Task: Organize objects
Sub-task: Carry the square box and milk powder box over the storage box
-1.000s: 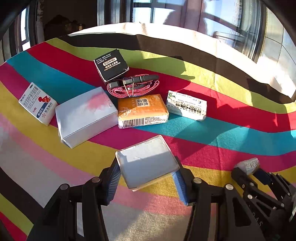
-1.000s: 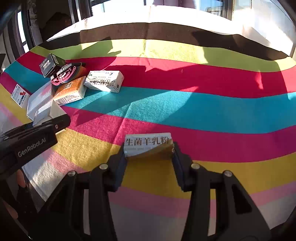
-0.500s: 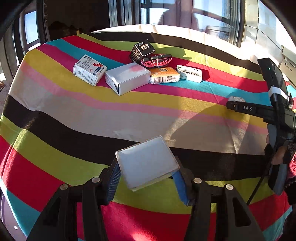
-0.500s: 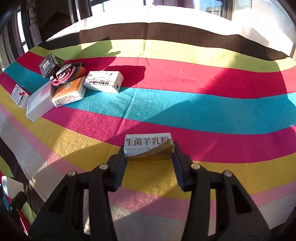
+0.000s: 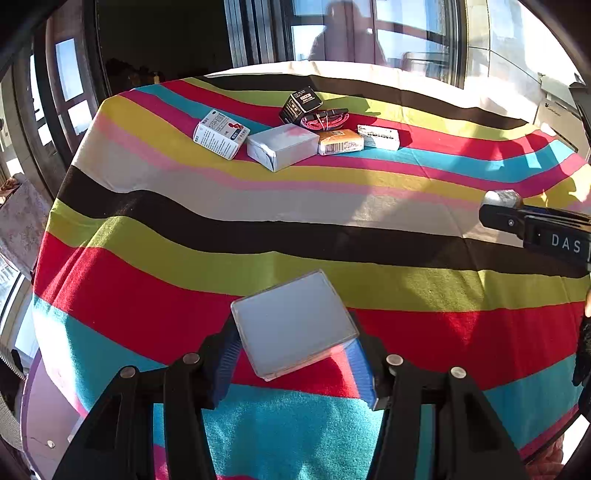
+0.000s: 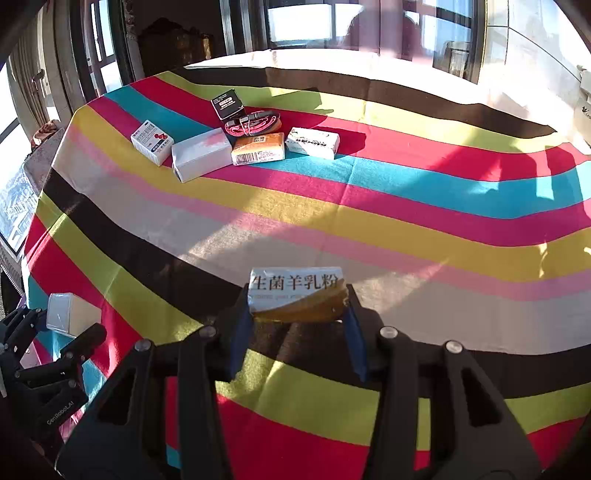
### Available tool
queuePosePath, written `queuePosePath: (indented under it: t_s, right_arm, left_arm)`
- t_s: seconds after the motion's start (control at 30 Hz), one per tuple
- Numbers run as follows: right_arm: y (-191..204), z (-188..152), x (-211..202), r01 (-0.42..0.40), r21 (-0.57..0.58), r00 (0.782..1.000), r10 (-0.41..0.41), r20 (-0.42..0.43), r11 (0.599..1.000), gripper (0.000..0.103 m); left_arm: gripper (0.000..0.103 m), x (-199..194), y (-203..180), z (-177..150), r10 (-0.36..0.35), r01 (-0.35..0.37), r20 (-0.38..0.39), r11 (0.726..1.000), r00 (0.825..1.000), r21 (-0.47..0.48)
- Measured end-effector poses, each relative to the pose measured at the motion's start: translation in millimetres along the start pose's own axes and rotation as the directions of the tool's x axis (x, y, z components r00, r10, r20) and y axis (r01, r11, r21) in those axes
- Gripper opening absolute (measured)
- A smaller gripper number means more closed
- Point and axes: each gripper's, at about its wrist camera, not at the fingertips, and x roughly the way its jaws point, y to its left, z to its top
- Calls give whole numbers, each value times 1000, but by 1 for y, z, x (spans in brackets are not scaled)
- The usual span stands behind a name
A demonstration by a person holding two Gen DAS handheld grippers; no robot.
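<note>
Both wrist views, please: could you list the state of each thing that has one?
Left gripper: shut on grey flat box, held off the cloth.
Right gripper: shut on milk powder box.
Silver box: closed, lying flat.
Black box: closed, tilted.
Red cord: coiled.

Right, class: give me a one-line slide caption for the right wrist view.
Right gripper holds a packet above the striped cloth, boxes grouped beyond.

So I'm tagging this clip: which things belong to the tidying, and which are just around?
In the job:
left gripper holding flat grey box
right gripper holding milk powder box
row of boxes
red cord

Just around:
striped cloth
windows
</note>
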Motion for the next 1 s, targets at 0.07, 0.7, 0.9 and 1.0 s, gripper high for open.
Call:
queuePosePath:
  t_s: [0.07,0.7,0.9,1.0]
  right_arm:
    - [7,-7,-6,-10,-12,1000,10,-6,1000,49]
    - [88,-28,-40,-99,-184,995,97,-19,978,49]
    - [120,-33,-46,-119,-255,993,119,-18,959,49]
    - [134,-37,-48,-122,-292,992,122,-18,949,49]
  left_arm:
    - [54,-5,2,-6,3,-3,4,1000,1000,5]
    - [54,-29,31,-25,33,-32,24,999,999,-38]
    - [54,-38,48,-31,53,-51,33,996,998,-69]
    - [54,-42,56,-35,63,-59,38,995,997,-81]
